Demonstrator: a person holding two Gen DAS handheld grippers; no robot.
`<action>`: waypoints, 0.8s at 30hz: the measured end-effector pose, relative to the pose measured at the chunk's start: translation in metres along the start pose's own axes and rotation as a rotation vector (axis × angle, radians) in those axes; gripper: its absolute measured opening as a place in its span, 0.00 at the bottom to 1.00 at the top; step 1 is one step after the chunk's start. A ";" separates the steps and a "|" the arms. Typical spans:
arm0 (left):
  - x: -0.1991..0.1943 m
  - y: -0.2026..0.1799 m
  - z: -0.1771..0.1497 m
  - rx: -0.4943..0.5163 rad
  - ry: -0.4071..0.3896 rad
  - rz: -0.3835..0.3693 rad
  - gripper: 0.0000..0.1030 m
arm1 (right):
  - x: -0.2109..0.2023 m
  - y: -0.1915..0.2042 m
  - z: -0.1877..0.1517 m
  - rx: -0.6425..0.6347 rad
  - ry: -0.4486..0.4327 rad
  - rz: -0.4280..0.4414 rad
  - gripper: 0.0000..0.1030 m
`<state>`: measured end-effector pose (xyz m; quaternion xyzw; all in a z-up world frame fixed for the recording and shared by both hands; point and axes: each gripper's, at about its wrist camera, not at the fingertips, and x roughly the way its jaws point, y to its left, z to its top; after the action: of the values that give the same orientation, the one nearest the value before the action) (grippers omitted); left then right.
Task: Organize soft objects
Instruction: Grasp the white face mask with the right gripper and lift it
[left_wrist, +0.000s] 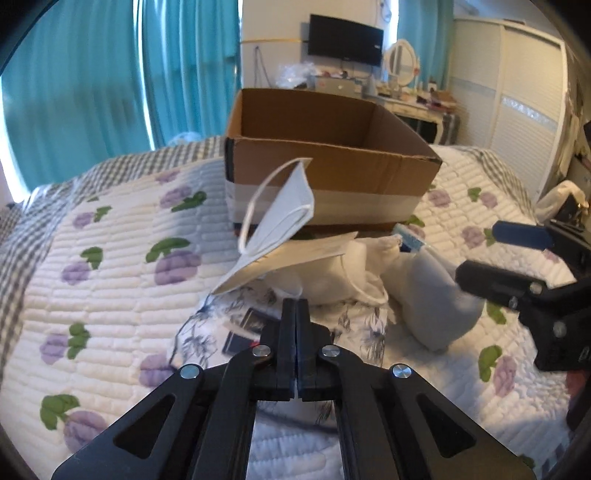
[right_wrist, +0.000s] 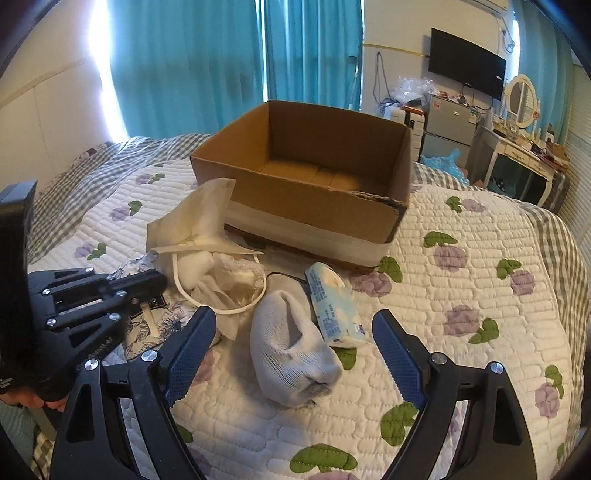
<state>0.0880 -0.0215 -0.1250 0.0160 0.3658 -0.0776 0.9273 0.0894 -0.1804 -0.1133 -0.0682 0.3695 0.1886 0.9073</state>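
An open cardboard box stands on the bed, empty inside. In front of it lies a pile of soft things: a white face mask propped against the box, white cloths, a rolled grey-white sock and a blue tissue pack. My left gripper is shut and empty, just before the pile over a floral cloth. My right gripper is open, its fingers either side of the sock.
The bed has a white quilt with purple flowers and a grey checked border. A dark flat packet lies on the floral cloth. Teal curtains, a dresser with clutter, a TV and a wardrobe stand beyond the bed.
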 end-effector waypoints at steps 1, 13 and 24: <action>-0.004 0.001 -0.001 0.001 -0.002 0.005 0.00 | -0.004 -0.001 0.000 0.003 -0.003 -0.002 0.84; -0.048 0.021 -0.008 -0.048 -0.063 0.022 0.05 | -0.016 0.024 0.007 -0.045 -0.021 0.014 0.84; -0.020 0.049 -0.017 -0.134 0.031 0.089 0.06 | 0.029 0.056 0.015 -0.111 0.045 0.080 0.62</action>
<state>0.0698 0.0310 -0.1250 -0.0286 0.3834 -0.0114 0.9231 0.0965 -0.1167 -0.1222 -0.1079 0.3812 0.2434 0.8853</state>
